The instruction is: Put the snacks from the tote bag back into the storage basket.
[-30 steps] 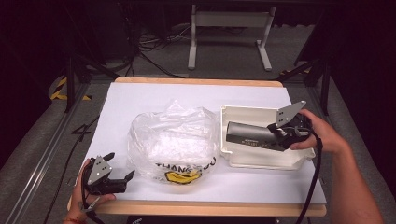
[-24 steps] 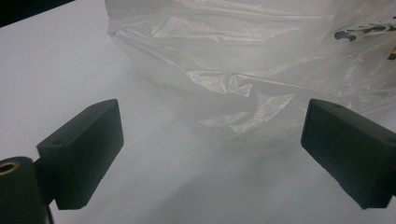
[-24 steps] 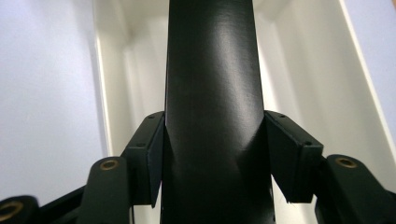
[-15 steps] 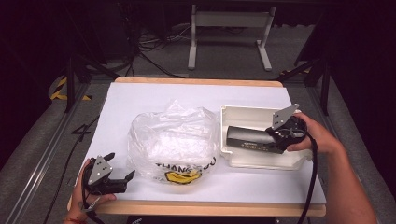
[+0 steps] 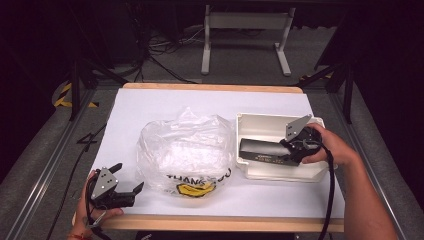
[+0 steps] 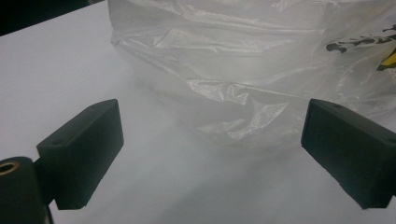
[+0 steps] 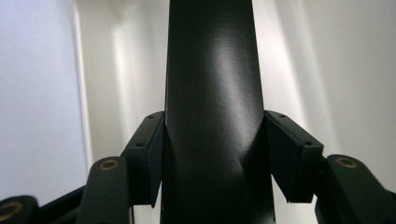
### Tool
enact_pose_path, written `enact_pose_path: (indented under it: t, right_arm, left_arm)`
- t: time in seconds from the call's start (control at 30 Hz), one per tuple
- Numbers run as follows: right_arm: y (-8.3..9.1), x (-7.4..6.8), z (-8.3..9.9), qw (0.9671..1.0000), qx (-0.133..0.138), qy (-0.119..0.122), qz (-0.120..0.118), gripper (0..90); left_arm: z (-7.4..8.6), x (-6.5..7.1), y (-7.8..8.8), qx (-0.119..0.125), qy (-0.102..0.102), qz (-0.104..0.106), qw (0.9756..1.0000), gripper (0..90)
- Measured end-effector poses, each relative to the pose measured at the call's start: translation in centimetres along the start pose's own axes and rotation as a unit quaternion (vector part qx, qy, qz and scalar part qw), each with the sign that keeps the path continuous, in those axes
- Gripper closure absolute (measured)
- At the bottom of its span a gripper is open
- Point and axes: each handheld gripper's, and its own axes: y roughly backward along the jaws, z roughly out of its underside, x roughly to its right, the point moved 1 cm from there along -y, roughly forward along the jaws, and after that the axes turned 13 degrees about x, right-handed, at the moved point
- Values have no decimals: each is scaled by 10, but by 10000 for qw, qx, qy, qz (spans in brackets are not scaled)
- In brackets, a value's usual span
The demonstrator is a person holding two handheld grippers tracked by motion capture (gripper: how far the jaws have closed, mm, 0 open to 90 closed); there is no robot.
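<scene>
Right claw [image 5: 287, 151] clamped on long black box [image 5: 262, 151], inside white tray [image 5: 250, 122]; left claw [image 5: 127, 185] wide, plastic bag [image 5: 185, 150] just ahead.

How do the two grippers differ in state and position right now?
The right gripper is shut on the black box; the left gripper stands open, holding nothing. The right gripper is over the white tray; the left gripper rests near the table's front edge, facing the plastic bag. Both have black jaws.
</scene>
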Motion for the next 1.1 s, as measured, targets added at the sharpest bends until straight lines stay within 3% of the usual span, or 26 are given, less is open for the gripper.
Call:
enact_pose_path:
  t: [0.37,0.77,1.1]
  right_arm:
    - [-5,-1,3,9999,-152,-12,50,428]
    - [-11,0,4,9996,-258,0,-88,427]
    - [-13,1,5,9992,-388,39,65,426]
  left_arm:
    - [-2,0,2,110,4,-8,9999,67]
    - [-2,1,2,102,-3,-3,9999,67]
    - [-1,1,2,59,1,-5,10000,67]
